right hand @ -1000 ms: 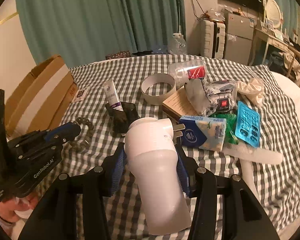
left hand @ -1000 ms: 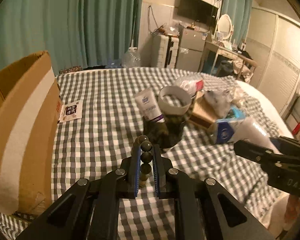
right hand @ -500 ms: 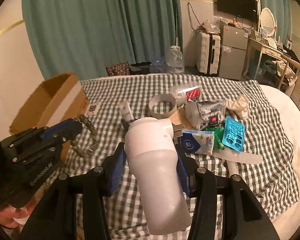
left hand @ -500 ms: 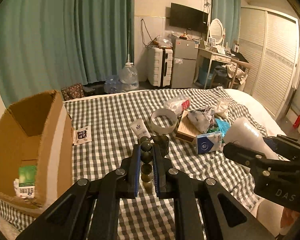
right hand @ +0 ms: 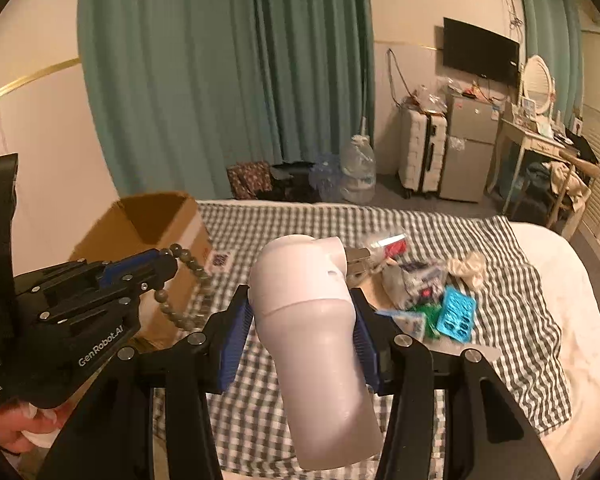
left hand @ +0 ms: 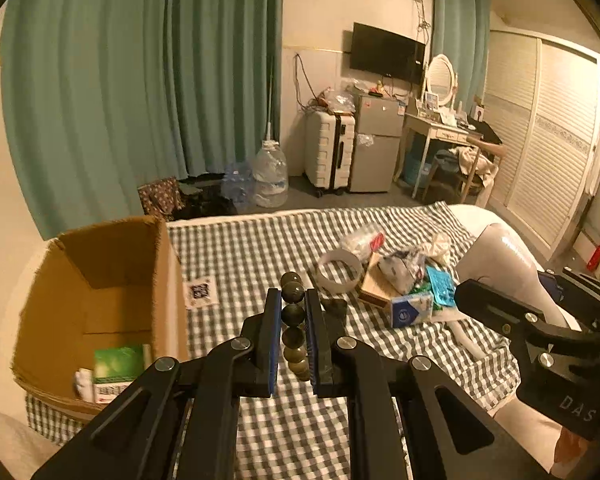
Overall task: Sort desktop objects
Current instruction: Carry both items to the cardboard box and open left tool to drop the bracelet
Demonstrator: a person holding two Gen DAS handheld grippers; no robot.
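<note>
Above the bed (left hand: 256, 248), our left gripper (left hand: 293, 300) pinches beads (left hand: 293, 316); our right gripper (right hand: 300, 316) clamps a dryer (right hand: 312, 320). Next, we judge, both go into the box (left hand: 100, 276).

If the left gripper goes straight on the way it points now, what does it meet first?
Probably the checked cloth just short of the white tape ring; the left gripper stays clear of the cardboard box. Depth is uncertain.
</note>
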